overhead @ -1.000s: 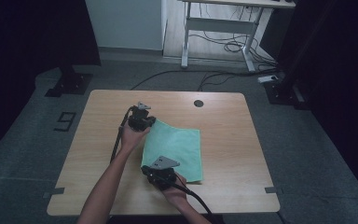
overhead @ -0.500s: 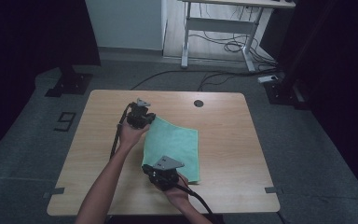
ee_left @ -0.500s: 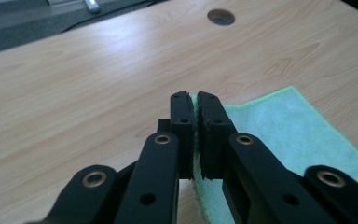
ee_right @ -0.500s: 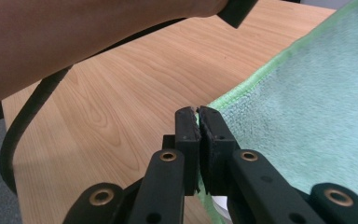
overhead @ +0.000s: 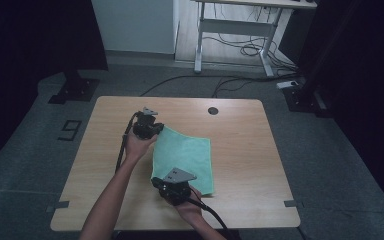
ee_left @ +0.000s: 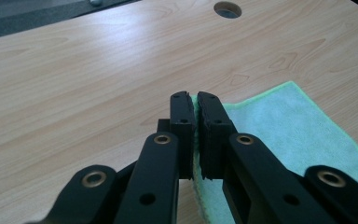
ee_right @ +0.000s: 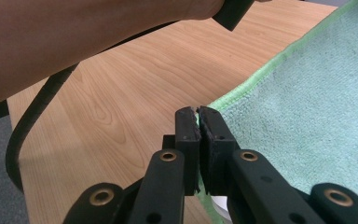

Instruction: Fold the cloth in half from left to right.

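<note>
Between the closed jaws of the left gripper (ee_left: 192, 100) sits the far left corner of the green cloth (overhead: 185, 157); its hemmed edge runs up into the gap between the pads. The right gripper (ee_right: 197, 113) is likewise clamped, on the near left corner of the cloth, with a sliver of green showing between its pads. The cloth lies spread on the wooden table (overhead: 240, 145), right of both grippers and just short of the cable hole (overhead: 212, 110). It looks like a light, limp microfibre towel that will sag and drape, so corners along the stitched hem are probably the surest hold. How much fabric each pinch has caught is hidden by the pads, and a forearm (ee_right: 74, 42) hides the table beyond the cloth's left edge.
</note>
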The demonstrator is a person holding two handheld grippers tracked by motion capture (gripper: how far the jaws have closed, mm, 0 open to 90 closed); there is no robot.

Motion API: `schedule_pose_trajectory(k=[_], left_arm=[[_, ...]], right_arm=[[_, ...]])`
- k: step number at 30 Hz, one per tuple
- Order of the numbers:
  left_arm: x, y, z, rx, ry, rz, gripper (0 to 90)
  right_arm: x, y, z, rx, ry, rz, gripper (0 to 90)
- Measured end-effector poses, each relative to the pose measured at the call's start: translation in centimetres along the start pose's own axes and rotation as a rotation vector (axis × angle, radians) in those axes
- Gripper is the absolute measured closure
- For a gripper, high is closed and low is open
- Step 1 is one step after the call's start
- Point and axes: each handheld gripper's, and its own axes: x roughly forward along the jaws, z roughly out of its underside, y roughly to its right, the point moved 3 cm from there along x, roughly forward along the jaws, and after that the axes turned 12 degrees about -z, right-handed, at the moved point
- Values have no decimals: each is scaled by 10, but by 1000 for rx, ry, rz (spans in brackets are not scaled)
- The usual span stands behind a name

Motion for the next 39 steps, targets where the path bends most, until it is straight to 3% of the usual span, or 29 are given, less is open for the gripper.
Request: schedule_pose_trajectory(k=[5,12,20,26,29,32,39], left_arm=[[0,-3,2,-6,-2,-6,855],[-13,-9,-8,-22,21,-8,855],[-10,-4,-6,-14,10,-6,855],[-26,-17,-10,-16,25,-45,855],[-29,-21,-11,-25,21,-44,853],[-24,-16,-11,-15,9,-40,852],[-3,3,-9,-8,-21,-18,851]], right_arm=[[-1,-2,-2,-4,2,-4,859],[-2,-10,-18,-22,41,-22,859],[0,-7,-11,-6,25,-24,859],[6,-16,-24,-28,43,-50,859],[6,-22,-30,-49,67,-51,860],[3,-24,-30,-54,73,-39,859],[-5,-14,-17,-16,67,-20,861]])
